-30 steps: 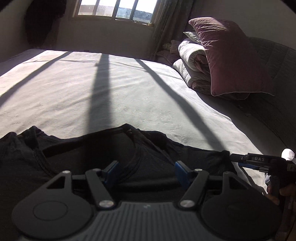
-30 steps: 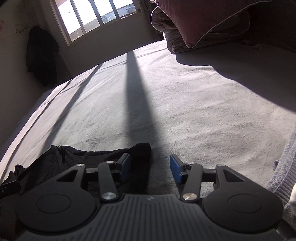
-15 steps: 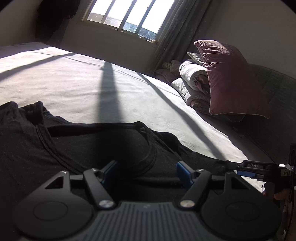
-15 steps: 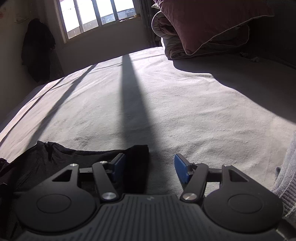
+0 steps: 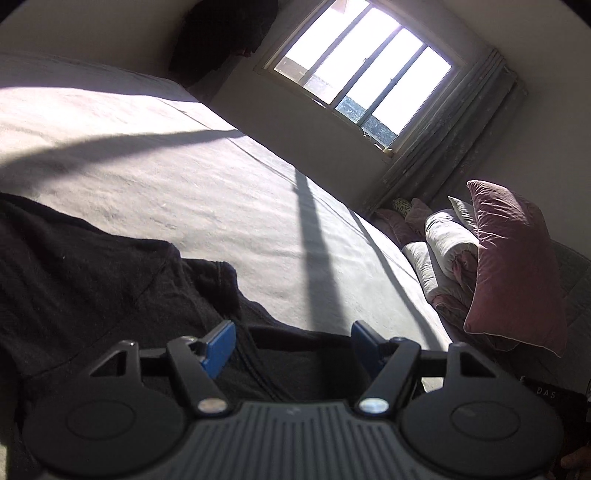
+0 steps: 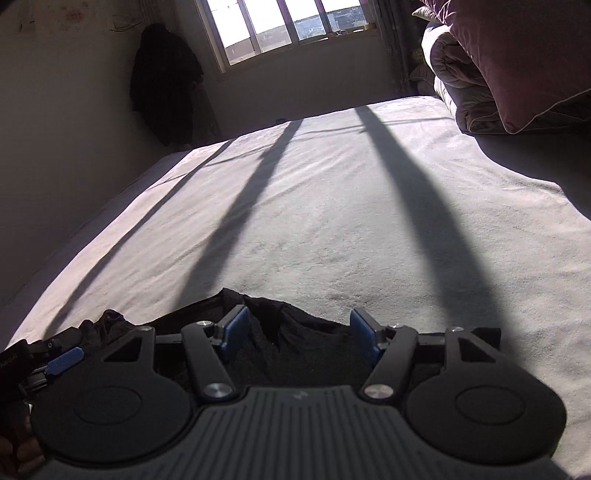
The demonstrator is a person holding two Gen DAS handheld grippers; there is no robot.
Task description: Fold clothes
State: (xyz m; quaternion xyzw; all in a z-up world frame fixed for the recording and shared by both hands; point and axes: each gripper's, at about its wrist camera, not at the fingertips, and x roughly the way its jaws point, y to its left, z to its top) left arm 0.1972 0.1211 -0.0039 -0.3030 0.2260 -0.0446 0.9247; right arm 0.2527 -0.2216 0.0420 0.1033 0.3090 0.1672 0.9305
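A black T-shirt (image 5: 92, 280) lies crumpled on the pale bed sheet (image 5: 184, 177). My left gripper (image 5: 291, 345) hovers low over its neckline part, rolled to one side. Its jaws are wide apart and closing slightly; cloth lies under and between the blue pads (image 5: 219, 347), which do not press on it. My right gripper (image 6: 299, 334) stands open over another edge of the T-shirt (image 6: 295, 354), with dark folds between its pads, unpinched. The left gripper (image 6: 62, 360) shows at the right wrist view's lower left corner. The right gripper's body (image 5: 543, 391) shows at the left wrist view's lower right.
A maroon pillow (image 5: 517, 266) leans on a folded quilt (image 5: 447, 243) at the bed's head. Wide sunlit sheet (image 6: 332, 221) stretches ahead toward the barred window (image 6: 288, 26). A dark coat (image 6: 162, 81) hangs in the corner.
The left gripper rolled and shifted, so the shirt now fills its left side. The right gripper moved from the shirt's corner to over the cloth, and its jaws widened.
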